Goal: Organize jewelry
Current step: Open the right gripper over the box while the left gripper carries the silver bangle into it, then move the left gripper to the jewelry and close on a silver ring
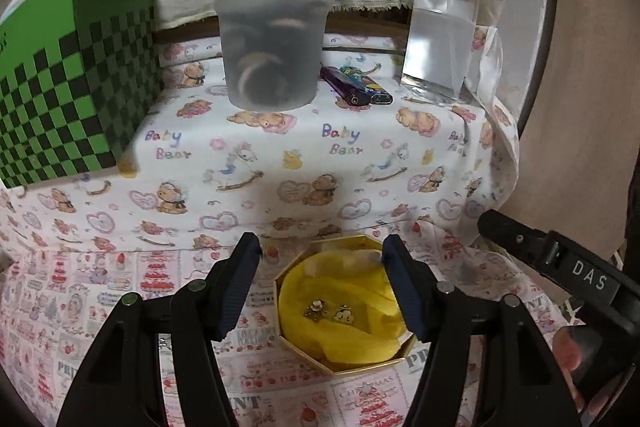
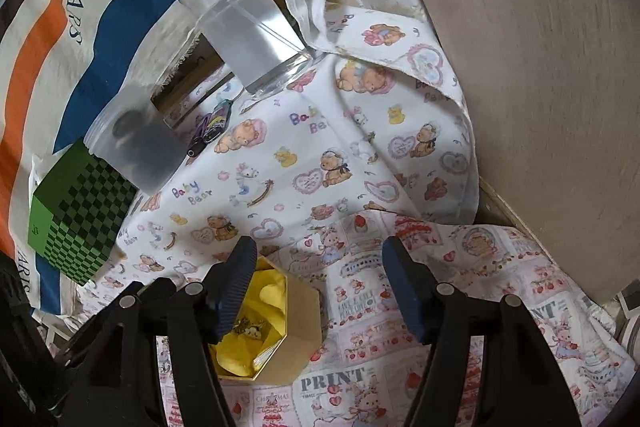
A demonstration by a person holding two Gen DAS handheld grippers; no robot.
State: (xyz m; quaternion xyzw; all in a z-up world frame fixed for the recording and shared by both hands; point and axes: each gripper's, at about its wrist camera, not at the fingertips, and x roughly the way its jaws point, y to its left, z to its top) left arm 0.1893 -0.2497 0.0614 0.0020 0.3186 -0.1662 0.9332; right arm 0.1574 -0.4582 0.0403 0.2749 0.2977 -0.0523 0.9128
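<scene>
left gripper [image 1: 320, 259]: jaws wide, nothing held, above gold box [image 1: 362, 365] | right gripper [image 2: 320, 259]: jaws wide, nothing held | two small charms [image 1: 330, 311] lie on yellow lining in the box

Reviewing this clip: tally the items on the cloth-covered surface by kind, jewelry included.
Jewelry pieces in the gold box: 2
Gold box: 1
Green checkered box: 1
Translucent tub: 1
Spray bottle: 1
Lighters: 2
Total: 8
</scene>
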